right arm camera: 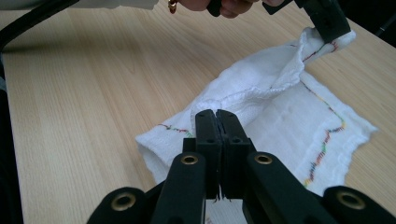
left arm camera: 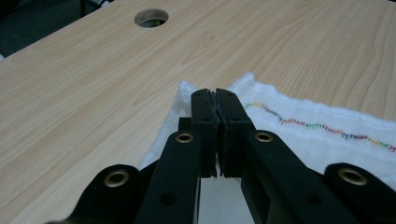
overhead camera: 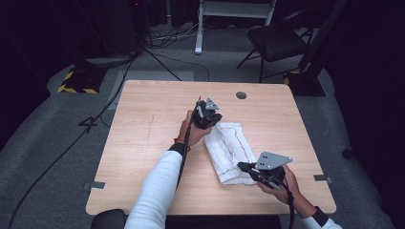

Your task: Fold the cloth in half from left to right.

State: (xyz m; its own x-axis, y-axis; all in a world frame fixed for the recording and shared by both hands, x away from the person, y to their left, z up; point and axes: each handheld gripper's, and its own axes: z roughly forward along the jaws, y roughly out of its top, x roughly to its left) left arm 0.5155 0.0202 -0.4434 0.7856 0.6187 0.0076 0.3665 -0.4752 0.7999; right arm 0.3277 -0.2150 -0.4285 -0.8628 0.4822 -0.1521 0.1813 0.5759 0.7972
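A white towel point(overhead camera: 229, 148) with a coloured stitched line lies folded on the wooden table point(overhead camera: 143, 143), right of centre. My left gripper point(overhead camera: 216, 121) is at the towel's far end. Its jaws are pressed together point(left arm camera: 215, 95) and the towel point(left arm camera: 317, 116) spreads under and behind them. The right gripper view shows the left gripper point(right arm camera: 329, 25) pinching a raised corner of the towel point(right arm camera: 280, 107). My right gripper point(overhead camera: 241, 166) is at the towel's near end, jaws together point(right arm camera: 215, 114) on a bunched fold. A ridge of cloth runs between the two grippers.
A round cable hole point(overhead camera: 241, 95) is in the table near its far edge point(left arm camera: 151, 17). A black chair point(overhead camera: 277, 40) and a white frame leg point(overhead camera: 198, 28) stand beyond the table. Cables point(overhead camera: 95, 119) trail over the grey floor at left, by a yellow-and-black striped base point(overhead camera: 76, 83).
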